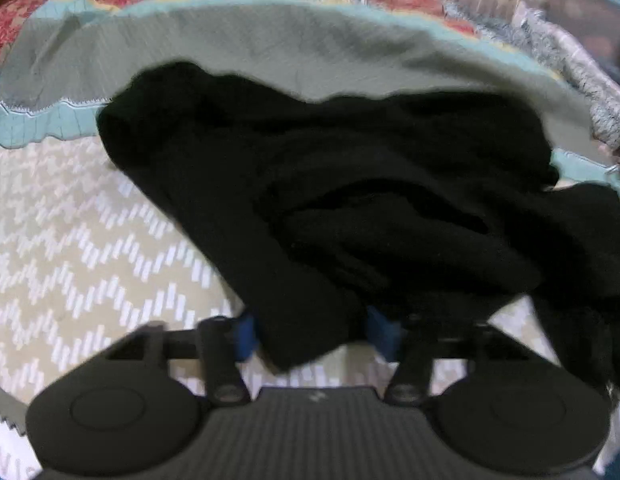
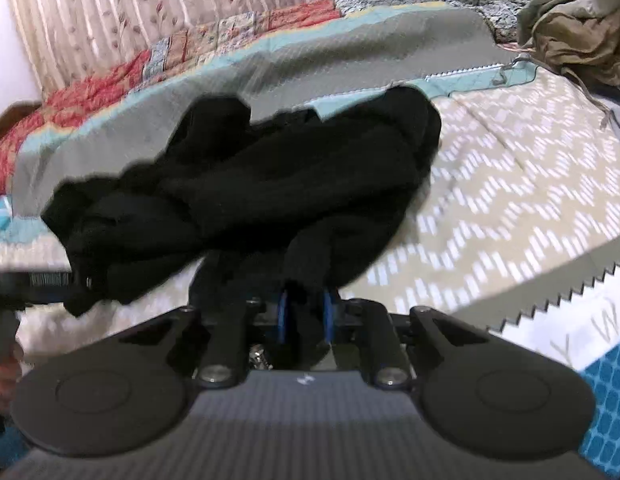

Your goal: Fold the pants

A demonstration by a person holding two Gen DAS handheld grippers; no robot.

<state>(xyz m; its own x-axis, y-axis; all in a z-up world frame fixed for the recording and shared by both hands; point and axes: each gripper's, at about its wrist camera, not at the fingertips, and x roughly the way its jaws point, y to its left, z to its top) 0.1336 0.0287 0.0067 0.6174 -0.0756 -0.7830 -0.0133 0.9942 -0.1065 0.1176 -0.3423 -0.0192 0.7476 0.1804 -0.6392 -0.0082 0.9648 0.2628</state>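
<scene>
Left gripper (image 1: pixel 310 332) and right gripper (image 2: pixel 304 312) are each clamped on limp black pants (image 1: pixel 330 184), best gripped at edges, above the bed (image 1: pixel 70 240).

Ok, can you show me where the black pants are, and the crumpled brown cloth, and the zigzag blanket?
Black fabric pants (image 2: pixel 270 184): right wrist view, middle of the bunched heap.
Crumpled brown cloth (image 2: pixel 578 40): right wrist view, centre of the pile.
Beige zigzag-patterned blanket (image 1: pixel 70 240): left wrist view, bare patterned area.
</scene>
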